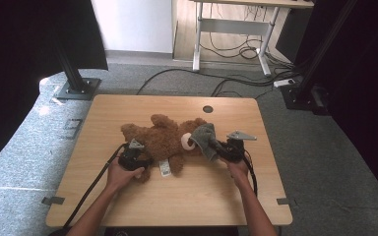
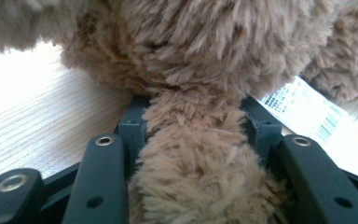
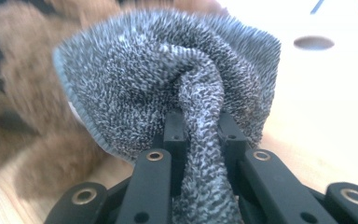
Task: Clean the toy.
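A brown teddy bear point(image 1: 162, 137) lies on its back across the middle of the wooden table point(image 1: 187, 196), head to the right. My left gripper point(image 1: 140, 158) sits at its lower left. In the left gripper view the jaws of this gripper point(image 2: 198, 121) press from both sides on one furry limb point(image 2: 196, 163) of the bear point(image 2: 200, 46). My right gripper point(image 1: 221, 150) is shut on a bunched fold of a grey knitted hat point(image 1: 204, 137), held against the bear's head. In the right gripper view the hat point(image 3: 168, 79) bulges out past the right gripper point(image 3: 199, 121), with brown fur point(image 3: 23, 107) behind it.
A white sewn-in label point(image 1: 164, 168) sticks out below the bear's body; it also appears as a barcode label point(image 2: 303, 112). A round cable hole point(image 1: 207, 109) lies near the table's far edge. Black stand bases point(image 1: 78, 88), floor cables point(image 1: 226, 86) and a desk frame point(image 1: 197, 39) lie beyond the table.
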Motion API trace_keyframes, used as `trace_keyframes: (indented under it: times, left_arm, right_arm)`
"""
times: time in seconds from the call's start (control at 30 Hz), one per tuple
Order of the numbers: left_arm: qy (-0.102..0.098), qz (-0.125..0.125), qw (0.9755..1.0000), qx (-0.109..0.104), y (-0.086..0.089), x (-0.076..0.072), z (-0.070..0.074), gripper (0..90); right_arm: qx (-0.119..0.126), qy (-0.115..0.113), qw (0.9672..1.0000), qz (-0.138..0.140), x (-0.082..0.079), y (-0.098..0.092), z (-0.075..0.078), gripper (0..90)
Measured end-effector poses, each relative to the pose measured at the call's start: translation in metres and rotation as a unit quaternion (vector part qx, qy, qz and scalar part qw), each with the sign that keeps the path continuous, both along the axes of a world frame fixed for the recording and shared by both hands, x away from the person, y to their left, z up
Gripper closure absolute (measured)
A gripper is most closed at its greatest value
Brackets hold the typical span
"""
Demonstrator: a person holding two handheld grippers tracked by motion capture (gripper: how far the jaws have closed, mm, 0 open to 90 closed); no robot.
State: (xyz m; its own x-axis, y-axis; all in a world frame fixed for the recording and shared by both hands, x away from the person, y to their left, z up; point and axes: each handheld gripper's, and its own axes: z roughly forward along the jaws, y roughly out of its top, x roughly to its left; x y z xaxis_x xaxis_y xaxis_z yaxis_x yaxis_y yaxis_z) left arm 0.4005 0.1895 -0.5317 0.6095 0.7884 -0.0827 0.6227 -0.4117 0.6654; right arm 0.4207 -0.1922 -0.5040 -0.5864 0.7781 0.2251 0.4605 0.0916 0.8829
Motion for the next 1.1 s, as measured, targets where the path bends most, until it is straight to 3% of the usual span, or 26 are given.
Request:
trace_keyframes:
  times: [0.2, 0.4, 0.5, 0.63, 0.83, 1.1]
  left_arm:
    - [0.006, -0.002, 1.0000, 0.004, 0.000, 0.000, -0.002, 54.1]
    - [0.007, -0.003, 1.0000, 0.004, 0.001, 0.001, -0.003, 54.8]
    - [0.008, -0.003, 1.0000, 0.003, 0.001, 0.000, -0.003, 55.2]
    - [0.008, -0.002, 0.9999, 0.007, 0.000, 0.000, -0.003, 55.5]
    - [0.007, 0.001, 0.9999, 0.011, -0.001, -0.001, -0.003, 55.7]
    - [0.008, 0.002, 0.9999, 0.012, -0.001, -0.001, -0.003, 55.8]
  right_arm:
    - [0.017, -0.046, 0.9988, -0.002, 0.016, 0.013, 0.034, 78.4]
    - [0.010, -0.057, 0.9983, -0.001, 0.039, 0.038, 0.047, 78.4]
    - [-0.006, -0.034, 0.9994, -0.008, 0.046, 0.045, 0.038, 78.4]
    - [0.012, 0.004, 0.9995, -0.027, 0.052, 0.037, 0.023, 78.5]
    - [0.005, 0.027, 0.9983, -0.052, 0.050, 0.024, 0.007, 78.5]
    - [-0.026, 0.069, 0.9945, -0.074, 0.050, 0.018, -0.016, 78.8]
